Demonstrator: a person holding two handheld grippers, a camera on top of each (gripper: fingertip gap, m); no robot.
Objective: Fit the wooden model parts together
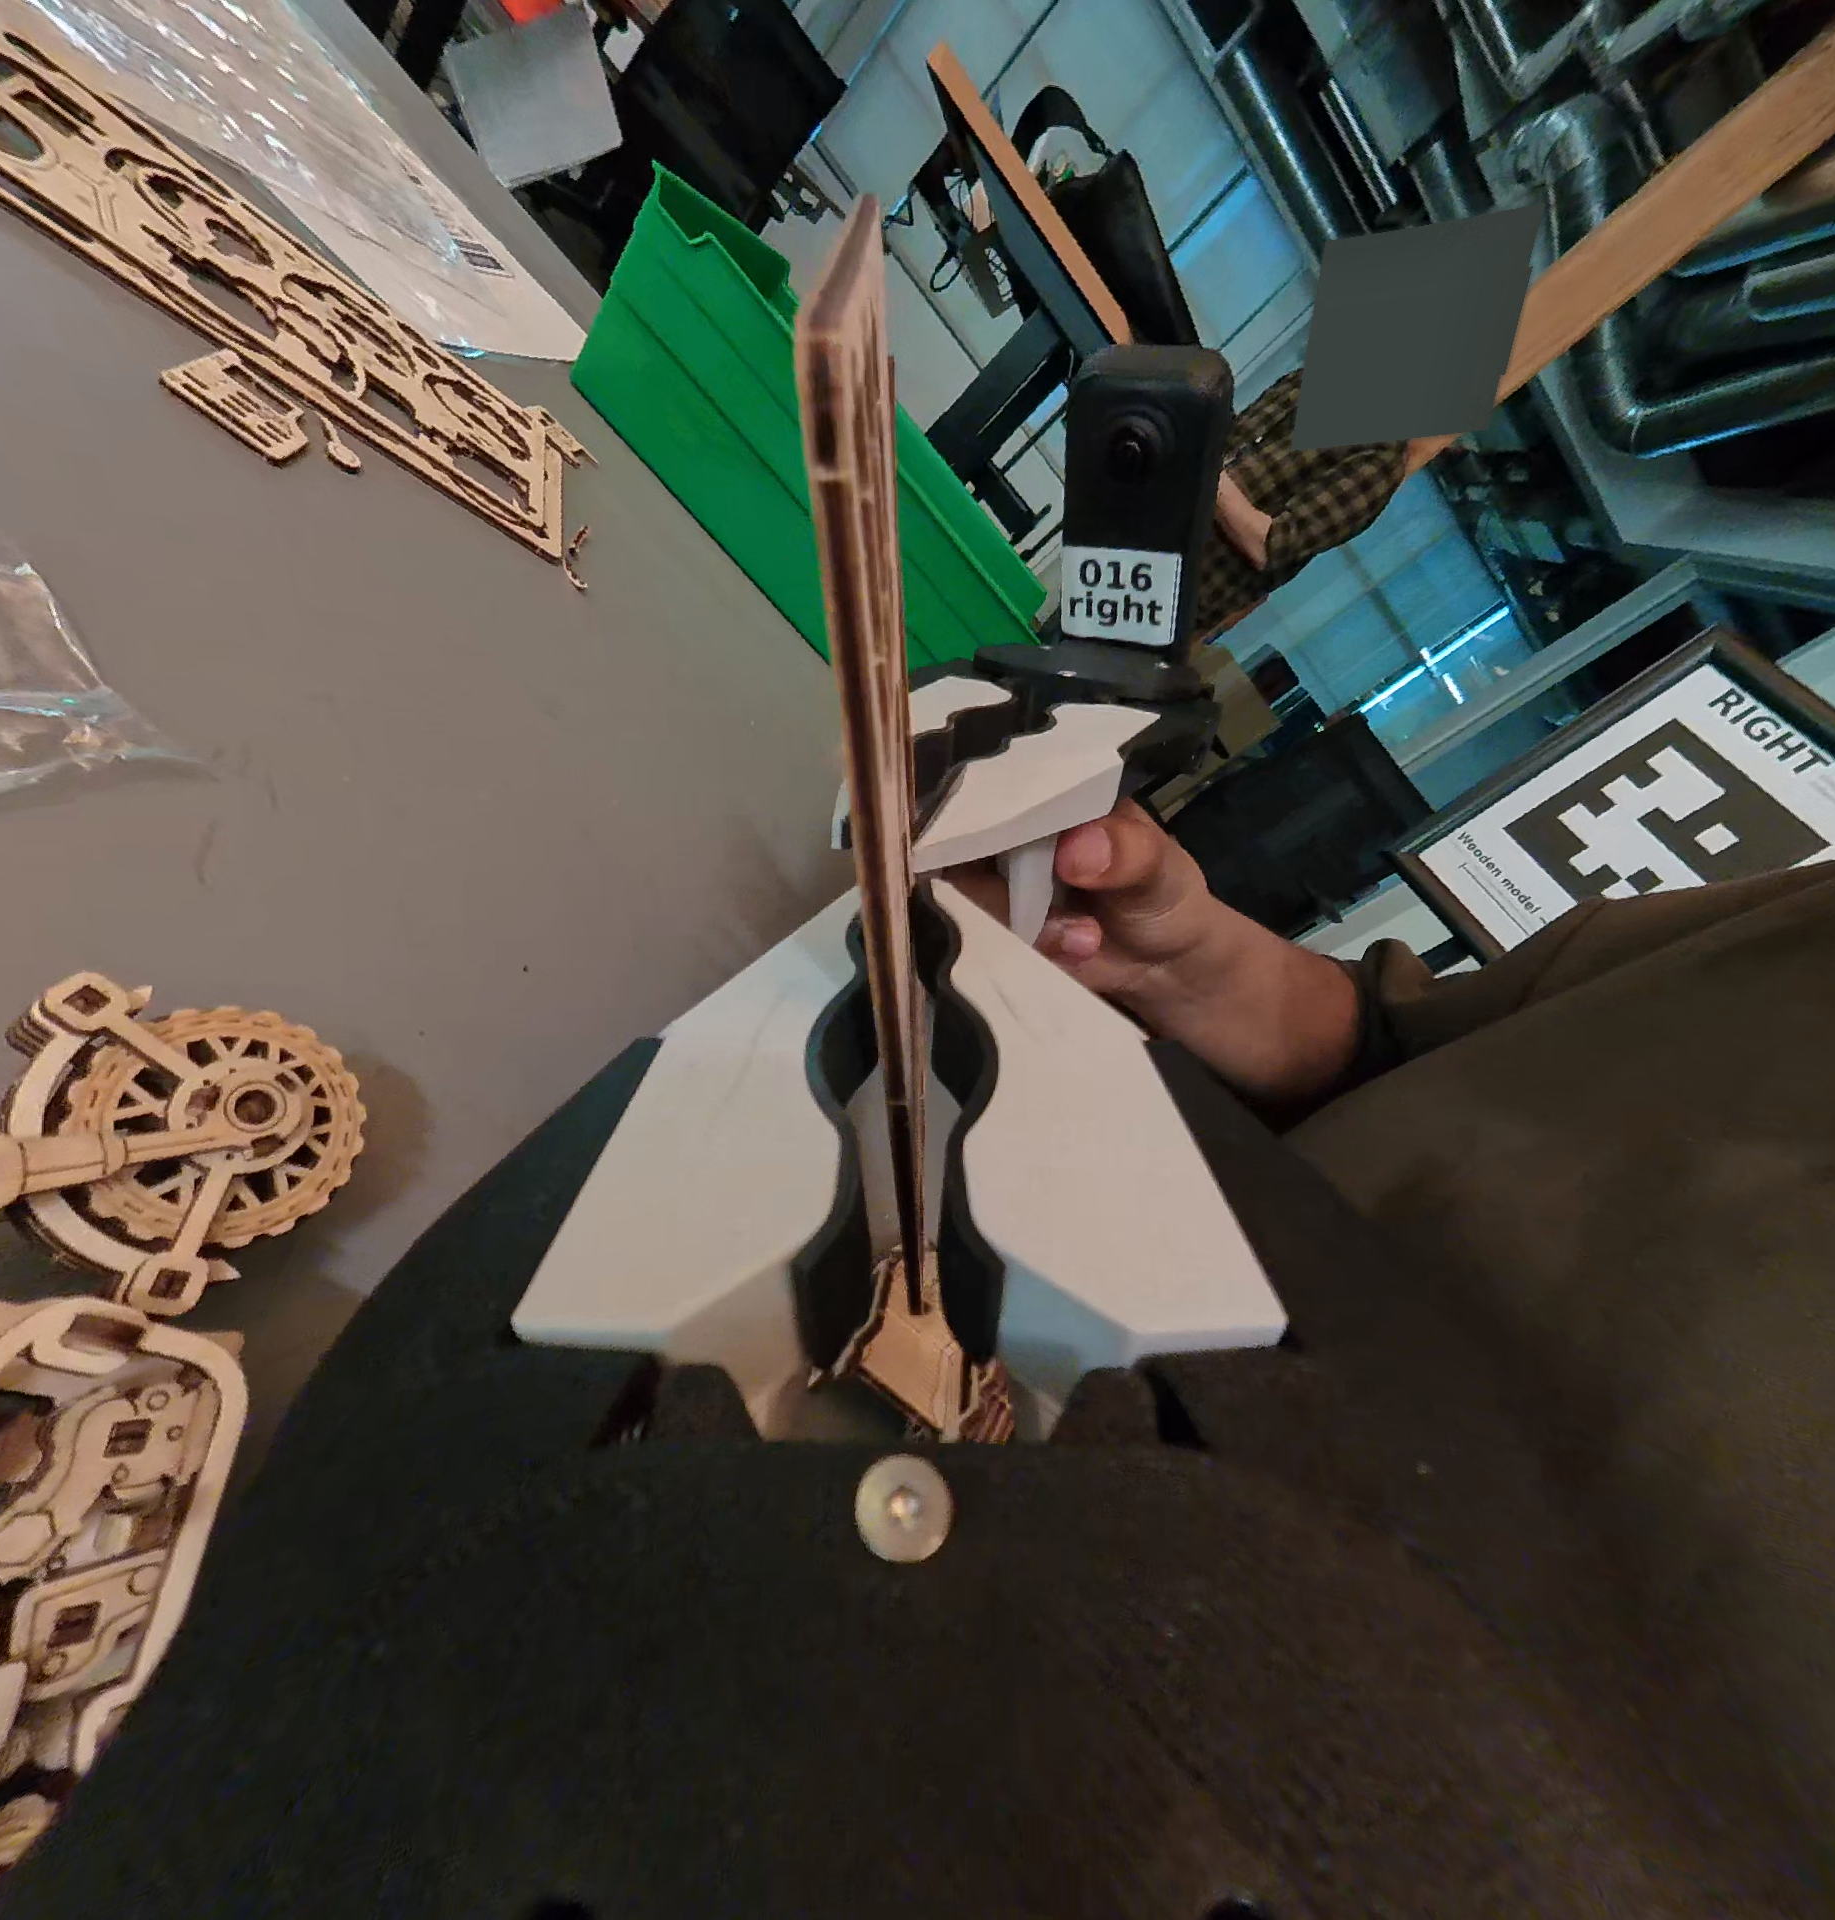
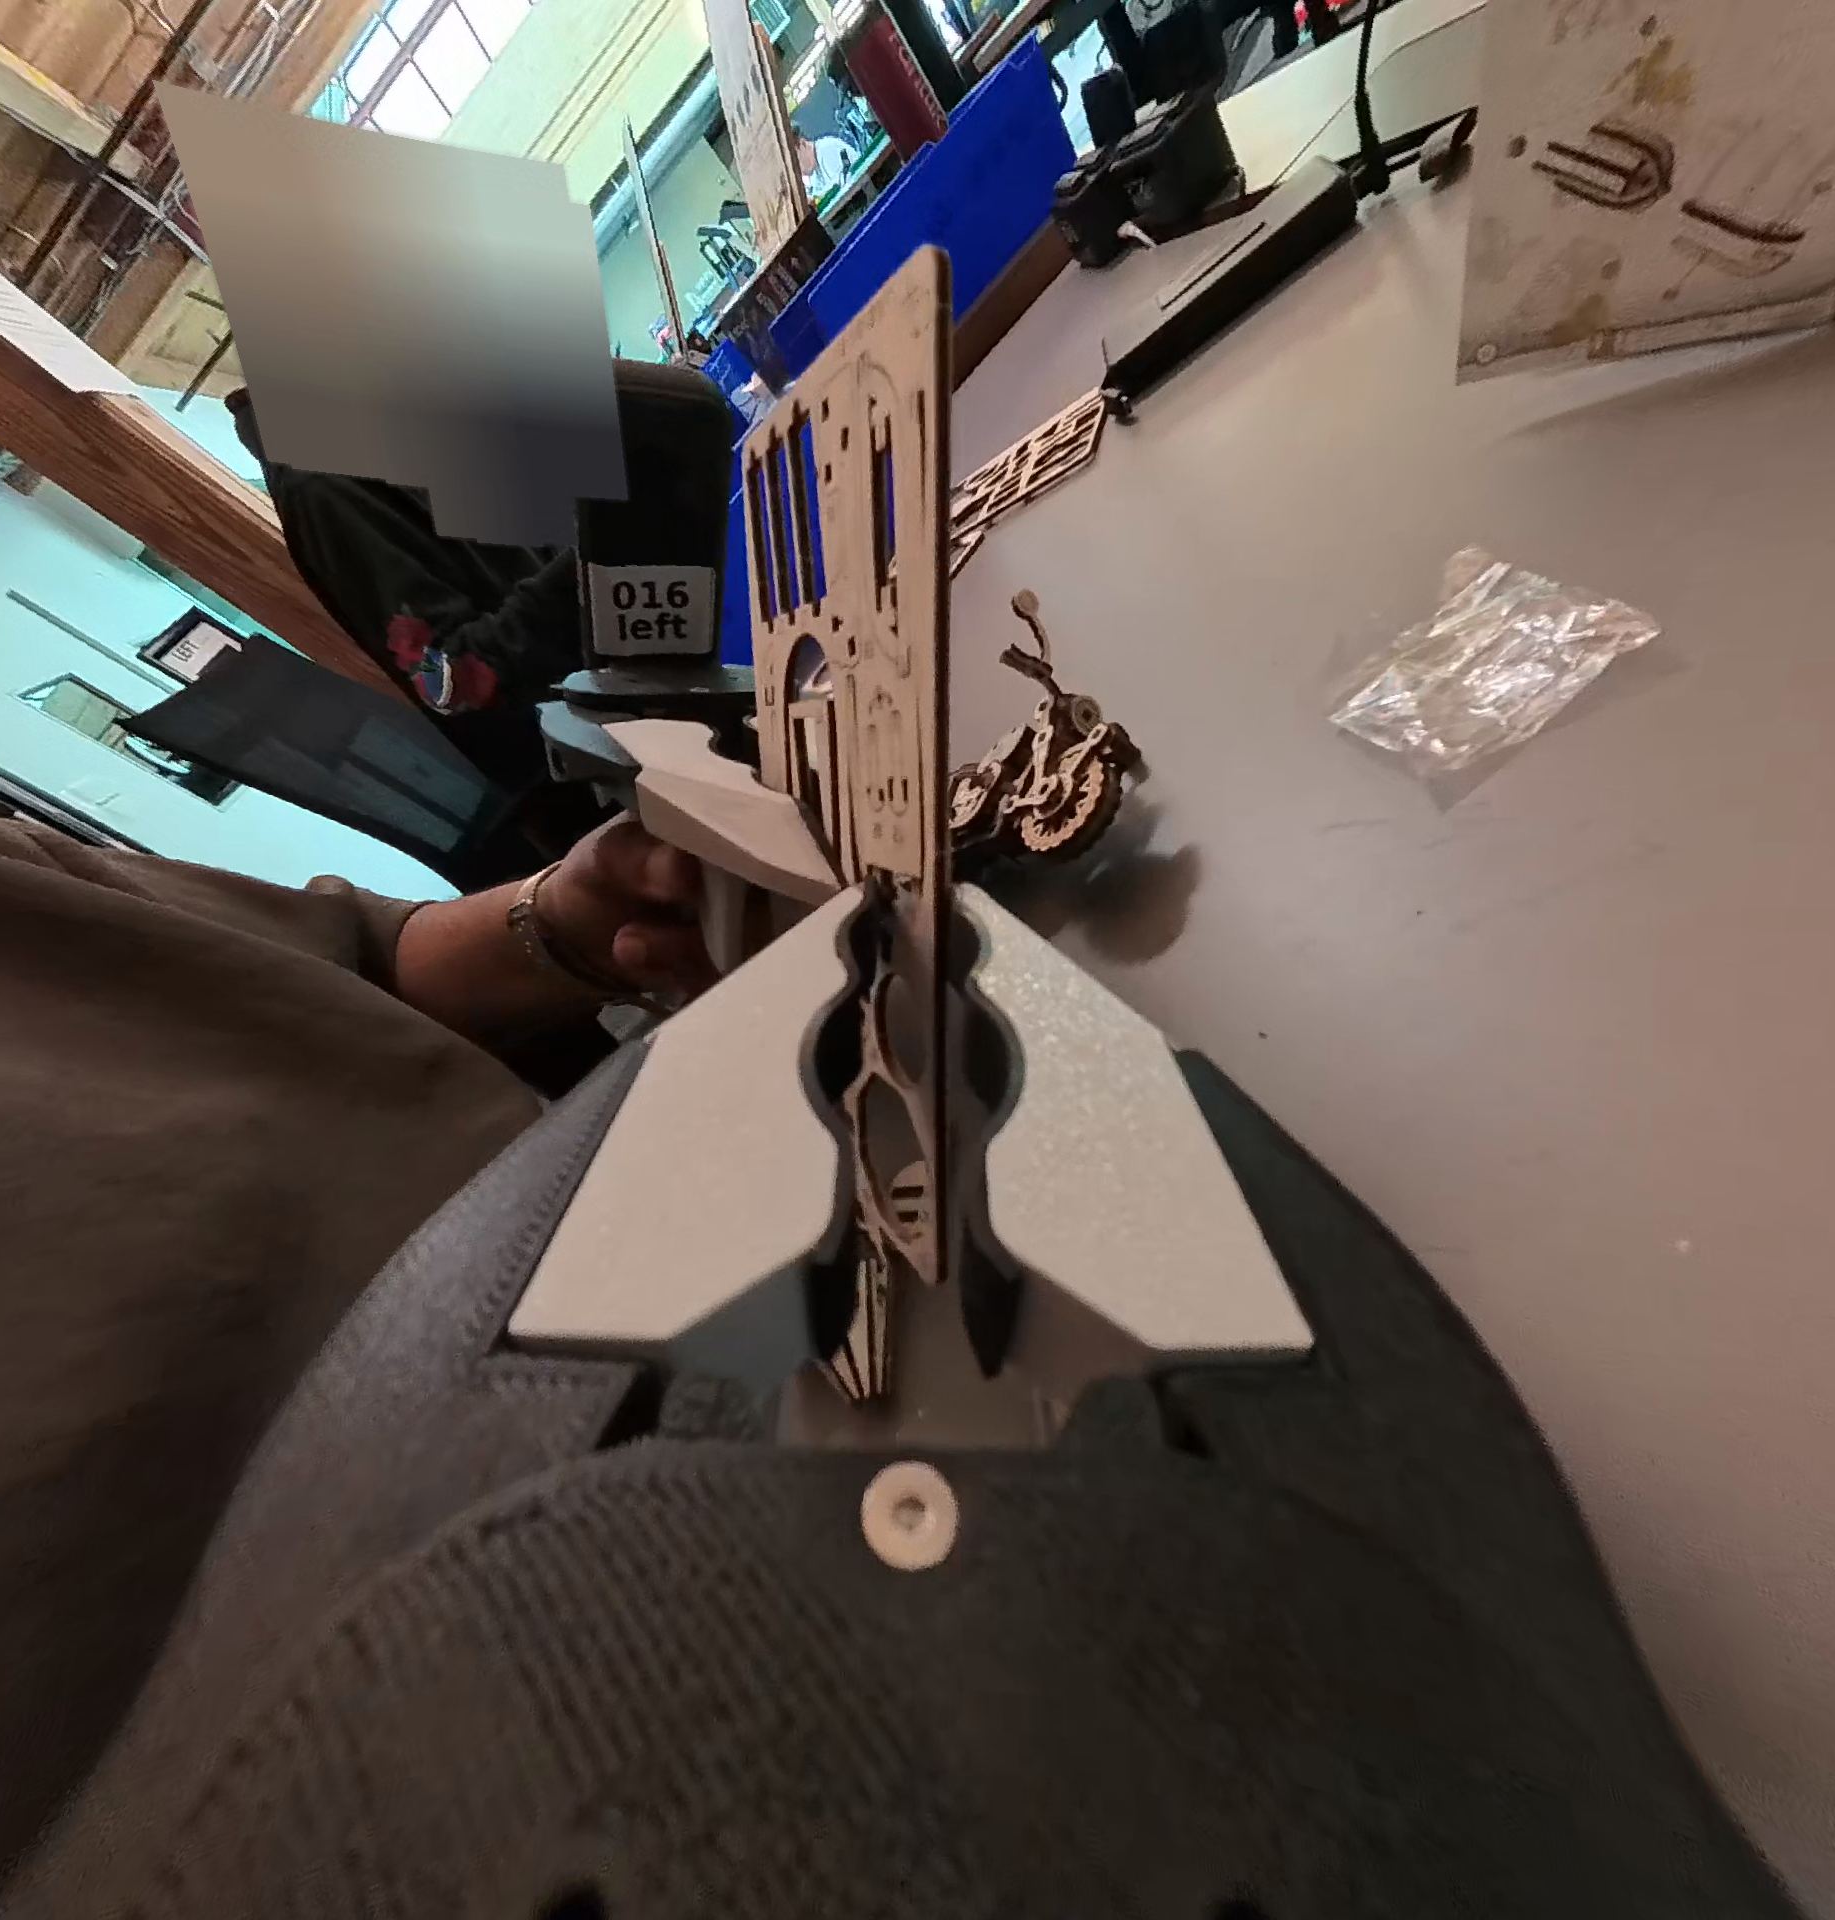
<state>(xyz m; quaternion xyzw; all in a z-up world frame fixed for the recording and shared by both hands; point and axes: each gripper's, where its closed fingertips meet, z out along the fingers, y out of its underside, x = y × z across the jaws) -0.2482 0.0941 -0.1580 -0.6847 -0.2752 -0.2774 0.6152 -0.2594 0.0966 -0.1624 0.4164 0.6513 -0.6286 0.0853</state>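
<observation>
Above the grey table [image 1: 393, 790], both tools [image 1: 897, 914] [image 2: 908, 904] clamp one wooden sheet [image 1: 861, 582].

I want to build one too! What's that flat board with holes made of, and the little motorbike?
The board looks like thin, pale plywood: bare, with dark, burnt-looking cut lines. The motorbike seems the same wood, unpainted, with dark edges.

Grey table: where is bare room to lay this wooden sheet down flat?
The grey table is bare on the near side of the clear plastic bag, right of the wooden motorcycle model. It is also bare between the punched-out sheets and that model. Crowded: around the model, where loose wooden parts lie.
</observation>
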